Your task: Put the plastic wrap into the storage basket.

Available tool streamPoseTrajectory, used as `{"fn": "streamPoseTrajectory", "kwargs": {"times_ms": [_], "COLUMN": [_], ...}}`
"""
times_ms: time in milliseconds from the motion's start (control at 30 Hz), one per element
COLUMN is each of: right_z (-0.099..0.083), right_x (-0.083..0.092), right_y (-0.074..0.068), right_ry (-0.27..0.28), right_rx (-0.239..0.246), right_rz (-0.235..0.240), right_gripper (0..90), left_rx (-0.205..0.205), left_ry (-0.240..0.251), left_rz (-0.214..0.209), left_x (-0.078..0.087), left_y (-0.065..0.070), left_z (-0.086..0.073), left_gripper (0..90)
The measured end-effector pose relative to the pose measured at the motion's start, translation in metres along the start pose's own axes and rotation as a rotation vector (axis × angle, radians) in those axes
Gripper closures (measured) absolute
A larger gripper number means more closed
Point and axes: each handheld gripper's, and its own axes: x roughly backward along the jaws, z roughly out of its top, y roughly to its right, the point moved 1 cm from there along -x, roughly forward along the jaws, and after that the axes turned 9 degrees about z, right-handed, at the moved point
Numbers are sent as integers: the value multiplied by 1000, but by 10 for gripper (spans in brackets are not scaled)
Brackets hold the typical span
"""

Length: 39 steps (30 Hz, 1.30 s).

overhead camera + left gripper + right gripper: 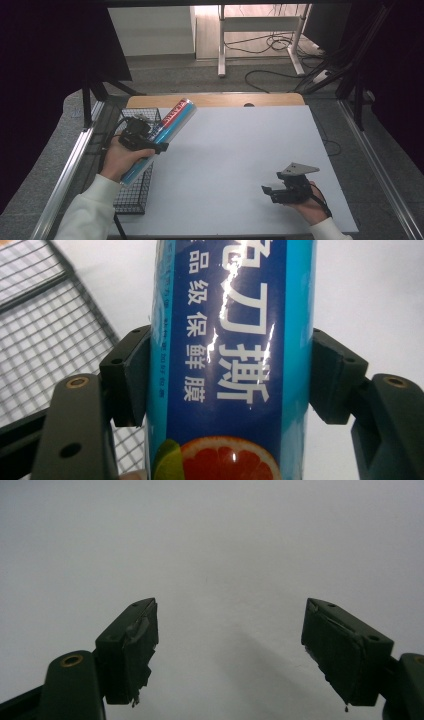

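A long blue box of cling film [159,136] with white Chinese lettering and an orange slice printed on it [227,365] is held tilted above the table's left edge, partly over the wire basket [134,195]. My left gripper [150,145] is shut on the box, one jaw on each side of it, as the left gripper view shows [230,375]. At the front right my right gripper [270,192] stands open over bare white table, nothing between its jaws [230,645].
The black wire basket hangs at the table's left edge, its mesh [45,340] below the box. The white tabletop [240,160] stretches between the two hands. Beyond the table are a desk frame [260,30] and cables on the floor.
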Motion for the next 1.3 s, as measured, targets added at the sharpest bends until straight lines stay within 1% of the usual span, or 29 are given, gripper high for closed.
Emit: {"fn": "streamPoseTrajectory", "kwargs": {"times_ms": [67,100,133,167,200,233,267,367,400,433,467,533,567,600,633,667,700,733,767,800,833,867,900,933,967,1067,1100,1167,1300], "right_z": [0,0,0,0,0,1,1,1,1,1,1,1,1,1,1,1,1,1,1,1,0,0,0,0,0,0,0,0,0], "right_x": [0,0,0,0,0,1,1,1,1,1,1,1,1,1,2,2,2,2,1,1,1,1,1,1,1,1,1,0,0], "right_y": [0,0,0,-1,-1,-1,-1,0,0,0,0,-1,-1,-1,-1,-1,-1,-1,-1,-1,0,-1,-1,-1,-1,-1,0,0,0], "right_ry": [1,-3,-3,0,0,-1,0,1,1,1,1,3,2,2,2,2,2,2,2,2,-3,-5,-5,-5,-5,-6,-5,-6,-6], "right_rx": [-1,1,1,3,3,4,5,-1,-1,3,3,2,6,6,6,6,5,5,1,1,3,1,1,1,1,1,1,1,0], "right_rz": [-1,-3,-3,-2,-2,-6,-6,-7,-7,-7,-7,-6,-11,-11,-13,-13,-14,-14,-15,-15,-16,-16,-16,-16,-18,-19,-19,-19,-20], "right_gripper": [232,232,232,232,232,232,231,231,231,231,231,231,231,231,231,231,230,230,230,230,230,230,231,231,230,230,230,230,230], "left_rx": [18,39,39,68,68,87,87,132,132,161,161,200,215,215,232,232,264,264,292,292,316,316,335,335,364,380,382,382,395], "left_ry": [-2,-2,-2,3,3,-1,-1,11,11,14,14,16,10,10,6,6,4,4,2,2,-8,-8,-16,-16,-22,-34,-49,-59,-79], "left_rz": [13,17,17,26,26,41,41,56,56,69,69,87,113,113,131,131,121,121,116,116,124,124,135,135,141,149,179,189,187], "left_x": [2,4,4,5,5,8,8,13,13,13,13,11,10,10,8,8,6,6,2,2,-2,-2,-6,-6,-10,-14,-17,-20,-28], "left_y": [-4,-9,-9,-13,-13,-16,-16,-23,-23,-26,-26,-30,-33,-33,-37,-37,-43,-43,-49,-49,-54,-54,-59,-59,-64,-69,-70,-70,-70], "left_z": [-5,-10,-10,-16,-16,-21,-21,-32,-32,-36,-36,-40,-42,-42,-44,-44,-47,-47,-49,-49,-52,-52,-55,-55,-57,-59,-59,-60,-61], "left_gripper": [306,307,307,307,307,307,307,307,307,307,308,308,308,308,308,308,308,308,308,309,309,308,308,309,309,309,309,309,309]}}
